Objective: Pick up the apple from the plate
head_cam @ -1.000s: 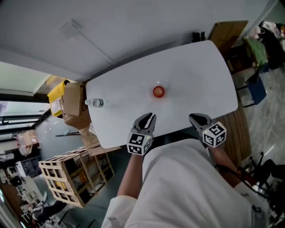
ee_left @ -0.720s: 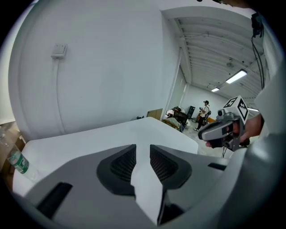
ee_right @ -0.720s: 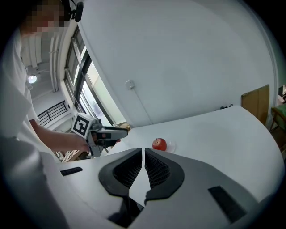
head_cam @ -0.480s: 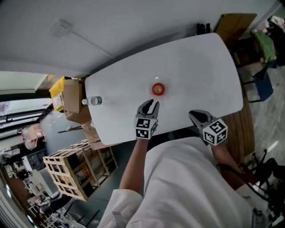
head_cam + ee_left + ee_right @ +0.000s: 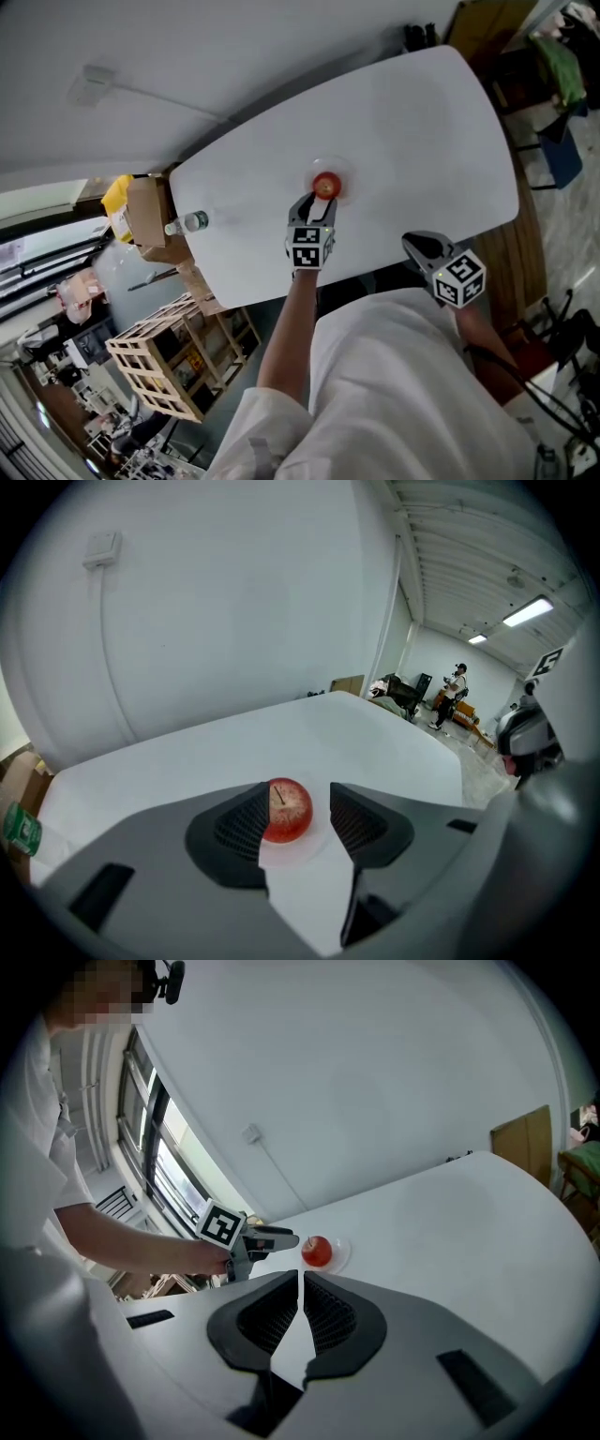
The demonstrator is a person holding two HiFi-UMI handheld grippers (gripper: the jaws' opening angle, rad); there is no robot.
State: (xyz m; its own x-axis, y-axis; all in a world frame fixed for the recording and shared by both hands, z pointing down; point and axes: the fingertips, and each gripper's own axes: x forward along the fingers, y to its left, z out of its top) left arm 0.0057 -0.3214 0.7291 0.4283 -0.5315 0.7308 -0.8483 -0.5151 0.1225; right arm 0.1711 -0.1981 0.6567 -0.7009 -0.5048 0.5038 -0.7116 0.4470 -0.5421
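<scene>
A red apple (image 5: pixel 325 186) sits on a small clear plate (image 5: pixel 343 174) in the middle of the white table (image 5: pixel 422 141). My left gripper (image 5: pixel 317 205) reaches over the table with its tips right at the apple's near side. In the left gripper view the apple (image 5: pixel 286 810) shows between the spread tips of the left gripper (image 5: pixel 299 804); its jaws are opening and the pads do not press on it. My right gripper (image 5: pixel 419 246) hangs at the table's near edge, jaws together and empty. The right gripper view shows the apple (image 5: pixel 317 1251) beyond the right gripper (image 5: pixel 301 1290).
A water bottle (image 5: pixel 190 222) stands at the table's left end. Cardboard boxes (image 5: pixel 145 211) and a wooden crate (image 5: pixel 155 361) are on the floor to the left. A wooden board (image 5: pixel 469 19) leans at the far right corner. A person (image 5: pixel 457 682) stands far off.
My left gripper has moved forward and down over the table to the apple, and its jaws have spread. The right gripper has sunk slightly at the near edge.
</scene>
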